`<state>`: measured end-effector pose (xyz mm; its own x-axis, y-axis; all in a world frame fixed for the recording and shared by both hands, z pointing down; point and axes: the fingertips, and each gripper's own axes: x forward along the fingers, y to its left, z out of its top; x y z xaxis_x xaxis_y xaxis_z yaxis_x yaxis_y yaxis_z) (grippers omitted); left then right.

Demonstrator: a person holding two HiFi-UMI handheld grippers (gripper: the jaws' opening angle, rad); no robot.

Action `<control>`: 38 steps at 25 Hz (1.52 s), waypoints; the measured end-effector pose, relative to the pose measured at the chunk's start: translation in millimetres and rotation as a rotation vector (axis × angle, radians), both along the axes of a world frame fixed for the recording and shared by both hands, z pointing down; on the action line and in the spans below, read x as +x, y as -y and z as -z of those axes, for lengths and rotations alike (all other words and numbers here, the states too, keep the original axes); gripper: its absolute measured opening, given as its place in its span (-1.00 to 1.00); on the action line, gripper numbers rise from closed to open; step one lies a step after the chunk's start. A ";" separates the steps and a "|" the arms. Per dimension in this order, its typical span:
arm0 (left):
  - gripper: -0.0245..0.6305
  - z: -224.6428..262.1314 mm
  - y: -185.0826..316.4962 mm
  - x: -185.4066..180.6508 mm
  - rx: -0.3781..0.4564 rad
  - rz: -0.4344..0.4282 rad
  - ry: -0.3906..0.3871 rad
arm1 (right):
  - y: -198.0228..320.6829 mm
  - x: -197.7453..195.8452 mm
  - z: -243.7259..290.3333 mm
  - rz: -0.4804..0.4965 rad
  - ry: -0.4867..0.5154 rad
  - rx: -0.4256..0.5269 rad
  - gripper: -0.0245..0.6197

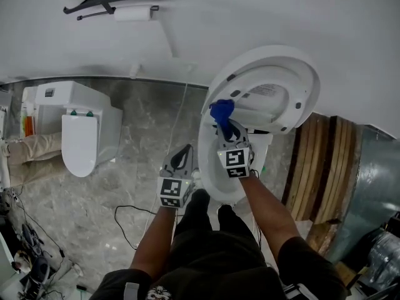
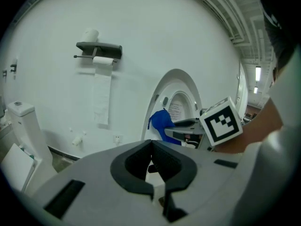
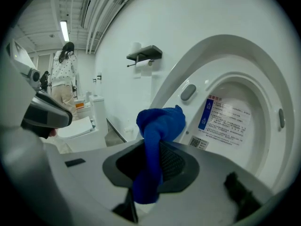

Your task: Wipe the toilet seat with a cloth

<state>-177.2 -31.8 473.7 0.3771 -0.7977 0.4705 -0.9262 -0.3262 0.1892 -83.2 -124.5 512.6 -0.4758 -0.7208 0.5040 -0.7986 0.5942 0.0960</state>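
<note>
Currently the right gripper [image 3: 151, 160] is clamping a blue cloth [image 3: 160, 120]. Its jaws are pinching the fabric partway along, so a bunched wad is sticking out past the tips and a tail is hanging down behind them. The left gripper [image 2: 151, 160] is sitting closed on nothing, off to the left side of the toilet. In the head view the cloth is hovering over the back of the toilet seat [image 1: 205, 150], just in front of the raised lid [image 1: 275, 80]; whether it is touching the seat I cannot tell. The cloth is looking light, soft and limp, so it is likely going to fold and drag rather than push. The present hold is probably suiting it, since the wad is putting padding between the hard tips and the smooth, slick-looking plastic.
</note>
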 end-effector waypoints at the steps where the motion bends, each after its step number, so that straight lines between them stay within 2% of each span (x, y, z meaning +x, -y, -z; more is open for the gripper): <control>1: -0.90 0.2 -0.2 1.5 0.000 -0.002 -0.001 | 4.0 1.3 3.0 -0.005 0.001 0.008 -0.69; 14: -0.90 10.0 -2.2 22.0 0.014 -0.025 0.003 | 43.4 15.9 76.8 -0.048 0.068 0.152 -0.68; 19: -0.90 9.5 -5.6 32.1 0.010 -0.034 0.003 | 57.3 33.9 106.7 -0.099 0.122 0.200 -0.68; 28: -0.90 11.9 -8.8 50.1 0.008 -0.064 0.003 | 88.9 101.3 152.6 -0.258 0.157 0.284 -0.68; 38: -0.90 12.2 -9.1 83.2 0.007 -0.120 -0.003 | 92.8 183.7 147.4 -0.411 0.128 0.264 -0.68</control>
<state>-94.0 -22.8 461.5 0.4715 -0.7501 0.4637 -0.8798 -0.4363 0.1888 100.4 -217.3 365.1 -0.1713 -0.9566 0.2357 -0.9767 0.1963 0.0869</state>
